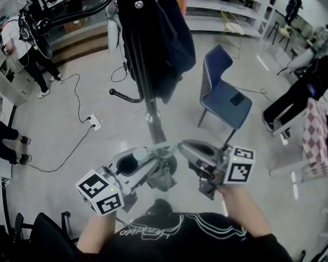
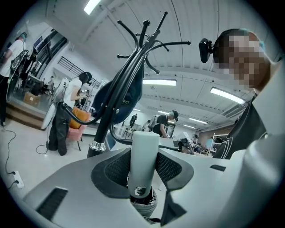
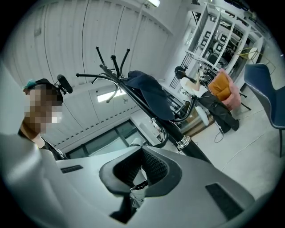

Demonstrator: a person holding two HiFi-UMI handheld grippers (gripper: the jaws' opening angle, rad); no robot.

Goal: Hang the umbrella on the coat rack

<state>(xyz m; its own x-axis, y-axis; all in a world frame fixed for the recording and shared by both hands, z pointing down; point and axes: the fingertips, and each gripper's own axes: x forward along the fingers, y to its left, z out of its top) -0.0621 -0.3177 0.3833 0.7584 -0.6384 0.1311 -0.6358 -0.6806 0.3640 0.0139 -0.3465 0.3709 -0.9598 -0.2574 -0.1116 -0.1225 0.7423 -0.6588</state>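
Observation:
The folded umbrella's pale grey handle (image 2: 143, 156) stands upright between the pads of my left gripper (image 2: 143, 171), which is shut on it. In the head view the handle (image 1: 141, 154) sits at the left gripper (image 1: 135, 160), low in the middle. A thin pale strap (image 1: 162, 149) runs from the handle to my right gripper (image 1: 180, 148), which is shut on that strap (image 3: 138, 187). The black coat rack (image 1: 148, 93) rises just beyond both grippers, with a dark jacket (image 1: 169, 39) on it. Its curved hooks (image 2: 147, 31) fan out at the top.
A blue chair (image 1: 224, 95) stands right of the rack. A white power strip (image 1: 94, 122) with a black cable lies on the floor at left. People stand at the far left and far right. A checked cloth (image 1: 317, 137) covers a table at right.

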